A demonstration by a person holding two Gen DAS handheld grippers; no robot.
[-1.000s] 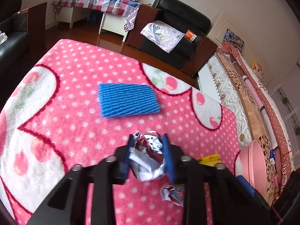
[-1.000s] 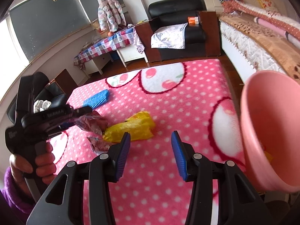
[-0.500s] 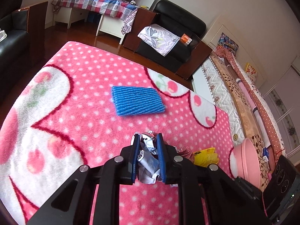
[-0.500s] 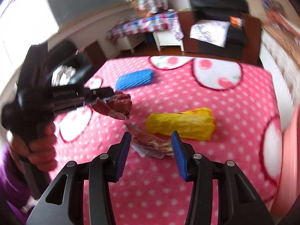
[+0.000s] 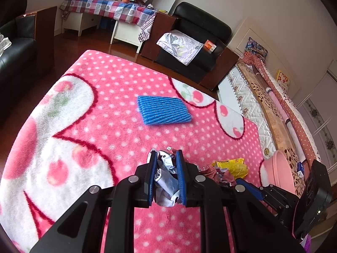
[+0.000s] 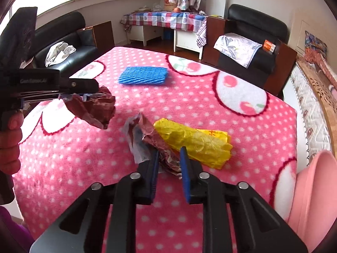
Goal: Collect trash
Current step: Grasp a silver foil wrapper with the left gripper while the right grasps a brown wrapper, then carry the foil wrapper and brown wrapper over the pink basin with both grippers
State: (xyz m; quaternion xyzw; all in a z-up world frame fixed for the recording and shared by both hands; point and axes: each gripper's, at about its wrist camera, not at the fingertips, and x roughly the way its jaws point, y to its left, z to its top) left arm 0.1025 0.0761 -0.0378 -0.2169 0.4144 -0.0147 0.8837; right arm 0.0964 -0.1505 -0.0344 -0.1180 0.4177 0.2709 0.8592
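My left tongs (image 5: 166,174): pressed on a crumpled foil wrapper (image 5: 166,181), lifted above the pink blanket (image 5: 105,97).
My right tongs (image 6: 168,164): jaws closing around a second brown wrapper (image 6: 151,139) that lies on the blanket, touching the yellow bag (image 6: 193,141); I judge the pads are just catching it.
Done: one piece is picked up, none delivered that I can see.
Left: the second wrapper, the yellow bag, and the blue foam net (image 6: 143,76) further away.
Pink basin (image 6: 311,191): at the blanket's right edge, near the yellow bag; its inside is not visible, so I cannot tell the contents.
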